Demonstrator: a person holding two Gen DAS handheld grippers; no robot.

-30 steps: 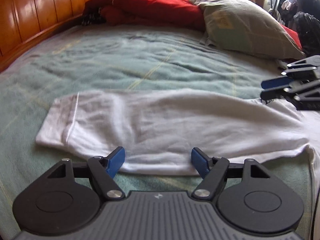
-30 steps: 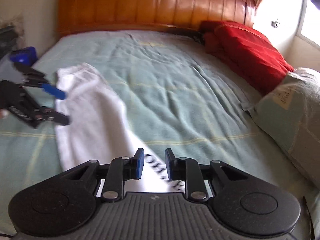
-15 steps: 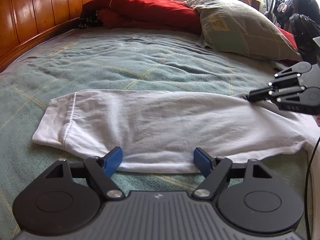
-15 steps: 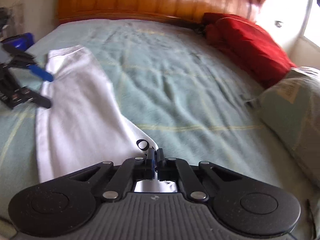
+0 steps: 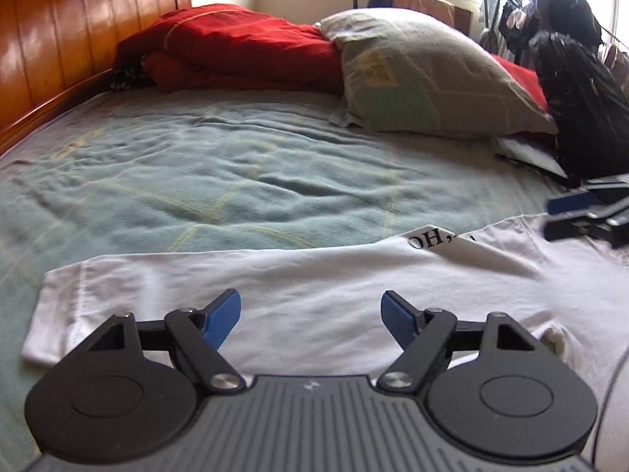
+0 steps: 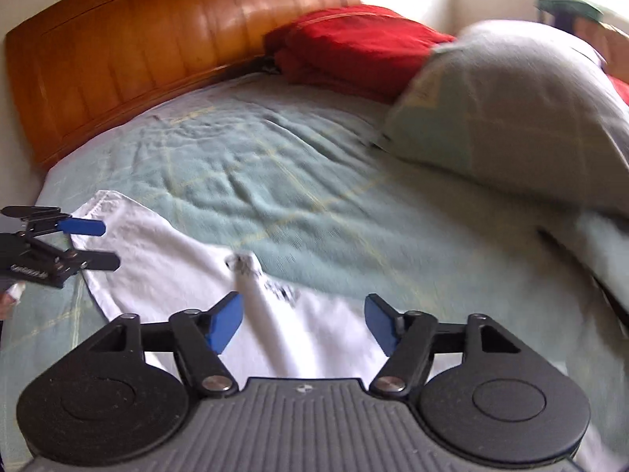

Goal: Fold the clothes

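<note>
A: Where was the white tee (image 5: 314, 275)?
B: Flat on the bed, long strip right under both our grippers. L gripper (image 5: 310, 314) & R gripper (image 6: 302, 316) gaped wide, holding nothing.
A: Step?
B: Mid-fold, we judged; next needs a fresh grip on an edge.

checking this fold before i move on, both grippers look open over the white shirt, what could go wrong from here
1. The folded flap of the white shirt shows a lifted corner with black lettering; unpinned, it may spring back open.
2. Both the left gripper and right gripper hang open over the cloth; closing low might pinch the green blanket too.
3. The blanket is wrinkled, so any drag could bunch the shirt.
</note>
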